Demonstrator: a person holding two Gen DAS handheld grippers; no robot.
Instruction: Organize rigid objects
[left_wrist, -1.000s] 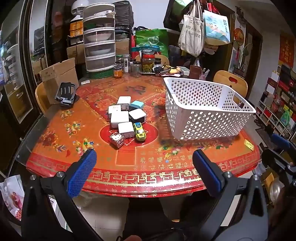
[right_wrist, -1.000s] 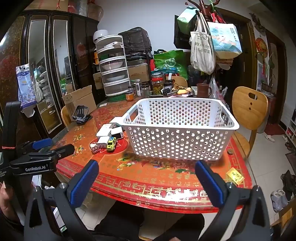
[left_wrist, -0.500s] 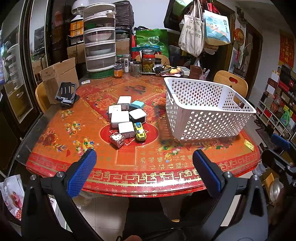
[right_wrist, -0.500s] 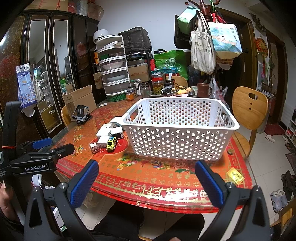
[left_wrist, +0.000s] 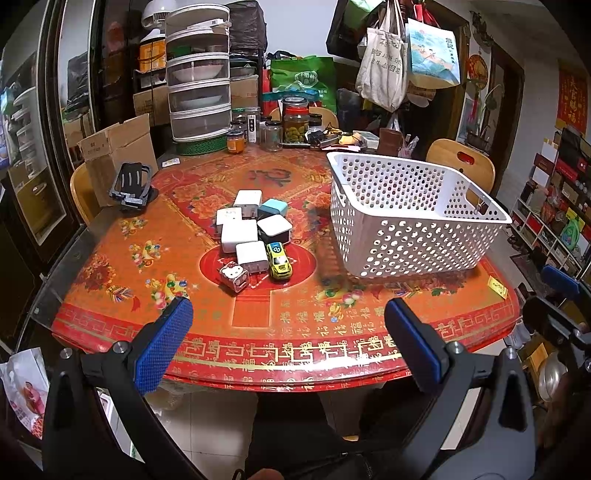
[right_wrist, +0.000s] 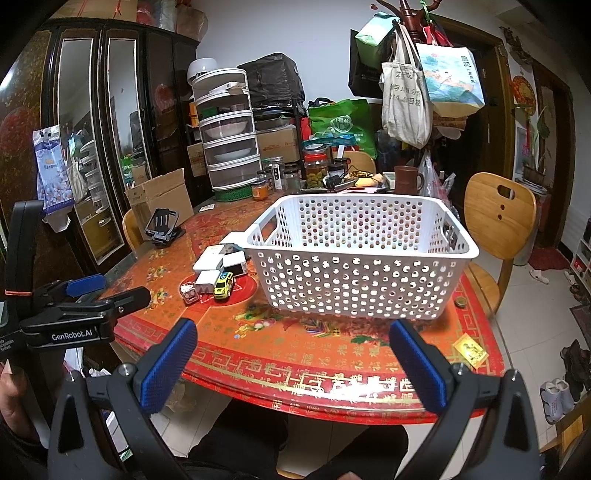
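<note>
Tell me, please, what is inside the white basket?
No object shows inside the white basket; through its holes only the far wall and tablecloth appear. The floor just behind its near wall is partly hidden.

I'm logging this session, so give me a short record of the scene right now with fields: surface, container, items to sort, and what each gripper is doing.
surface: round table with a red patterned cover
container: white perforated basket, upright; nothing visible inside it
items to sort: cluster of small white boxes, a teal box, a yellow toy car and a cat-print cube, on the table left of the basket
left gripper: open, holding nothing, short of the near table edge
right gripper: open, holding nothing, facing the basket
</note>
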